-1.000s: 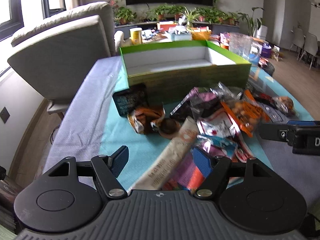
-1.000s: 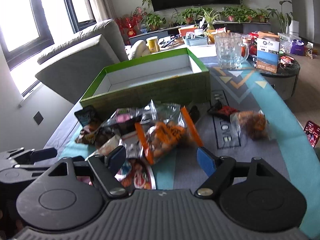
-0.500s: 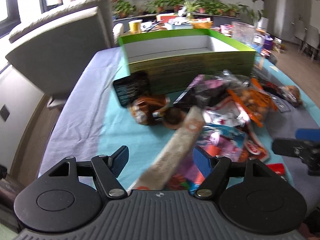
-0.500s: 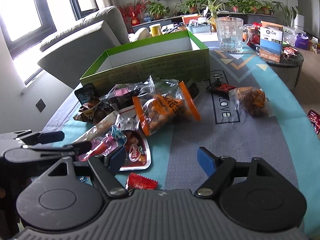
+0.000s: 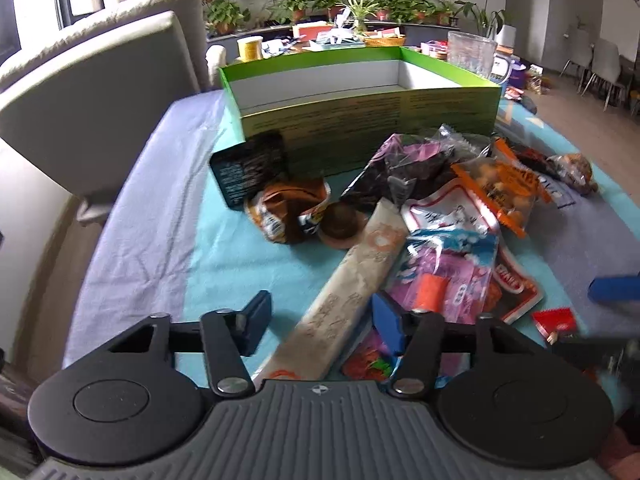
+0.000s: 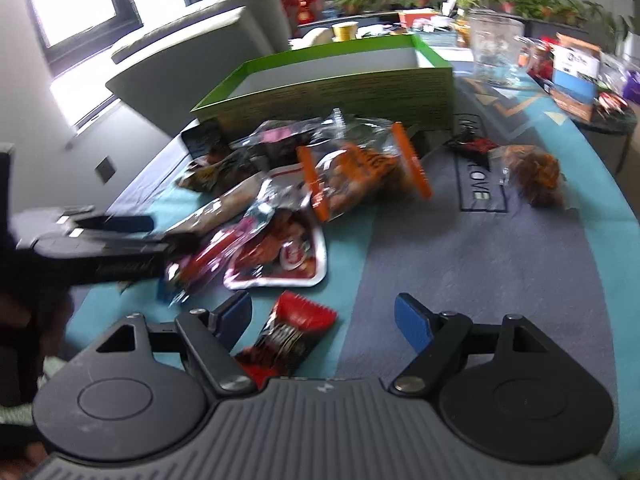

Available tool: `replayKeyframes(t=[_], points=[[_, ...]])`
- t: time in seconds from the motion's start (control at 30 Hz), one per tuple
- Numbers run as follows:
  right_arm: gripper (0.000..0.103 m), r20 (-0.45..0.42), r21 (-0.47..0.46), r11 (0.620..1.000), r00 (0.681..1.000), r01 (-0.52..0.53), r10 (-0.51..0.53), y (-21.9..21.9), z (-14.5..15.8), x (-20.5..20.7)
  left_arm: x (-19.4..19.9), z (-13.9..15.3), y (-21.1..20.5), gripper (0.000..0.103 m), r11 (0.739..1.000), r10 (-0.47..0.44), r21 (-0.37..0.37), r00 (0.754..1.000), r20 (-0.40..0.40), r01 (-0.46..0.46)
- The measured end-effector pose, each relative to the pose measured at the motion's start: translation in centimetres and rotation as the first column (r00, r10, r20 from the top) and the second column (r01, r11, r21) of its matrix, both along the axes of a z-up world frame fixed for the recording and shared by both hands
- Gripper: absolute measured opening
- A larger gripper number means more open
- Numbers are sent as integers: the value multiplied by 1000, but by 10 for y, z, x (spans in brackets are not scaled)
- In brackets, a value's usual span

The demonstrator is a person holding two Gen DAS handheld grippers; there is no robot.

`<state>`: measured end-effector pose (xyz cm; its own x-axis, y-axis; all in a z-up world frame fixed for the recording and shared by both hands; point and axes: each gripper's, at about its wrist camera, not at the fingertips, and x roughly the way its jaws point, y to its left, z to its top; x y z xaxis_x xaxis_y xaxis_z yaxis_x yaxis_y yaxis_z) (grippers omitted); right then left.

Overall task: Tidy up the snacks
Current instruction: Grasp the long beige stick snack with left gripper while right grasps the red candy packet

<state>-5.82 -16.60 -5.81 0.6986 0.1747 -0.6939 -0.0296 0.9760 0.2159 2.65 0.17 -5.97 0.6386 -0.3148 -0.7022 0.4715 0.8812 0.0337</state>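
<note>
A pile of snack packets lies on the table in front of an empty green box (image 5: pixel 360 92), also in the right wrist view (image 6: pixel 332 80). My left gripper (image 5: pixel 322 322) is open, its jaws astride the near end of a long beige packet (image 5: pixel 352 292). An orange-edged bag (image 5: pixel 500 192) and a pink packet (image 5: pixel 448 284) lie to its right. My right gripper (image 6: pixel 324 320) is open above a small red and black packet (image 6: pixel 292 332). The orange-edged bag (image 6: pixel 364 176) lies farther ahead. The left gripper (image 6: pixel 104 244) shows at the left of that view.
A grey sofa (image 5: pixel 100 92) stands left of the table. A glass mug (image 6: pixel 496 48) and a blue and white carton (image 6: pixel 572 72) stand at the back right. A loose clear bag of brown snacks (image 6: pixel 532 176) lies apart on the grey mat.
Both grippers have drawn back toward the near table edge. The small red and black packet now lies between the right gripper's fingers. Both stay open.
</note>
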Motion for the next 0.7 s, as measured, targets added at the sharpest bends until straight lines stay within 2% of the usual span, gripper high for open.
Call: replayKeyframes(t=[0.2,0.33,0.37,0.43,0.53,0.63,0.7], points=[[52,-25,-59,995,997,-80,79,17,-2,1,-1,0,-8,36,999,-33,8,999,13,33],[51,-25,-154,986,998,-54,51,23,-1,-1,-13,5,-5,31,999,-35,27,999,-25,36],[43,-22,-157,987,999,-40,37,20,-1,-1,-18,6,-4,30,999,-37,39,999,-37,39],[34,-16,-137,990,1000,-11,9,12,-1,1,-29,9,-3,29,997,-57,52,997,-48,60],[31,-5,-109,994,1000,10,-11,5,-1,2,-37,12,-4,29,996,-64,64,998,-22,65],[31,-2,-112,994,1000,4,-4,7,0,1,-34,10,-10,41,994,-48,100,999,-2,48],[31,-2,-114,994,1000,-2,1,7,0,0,-31,6,-14,43,992,-45,122,999,5,45]])
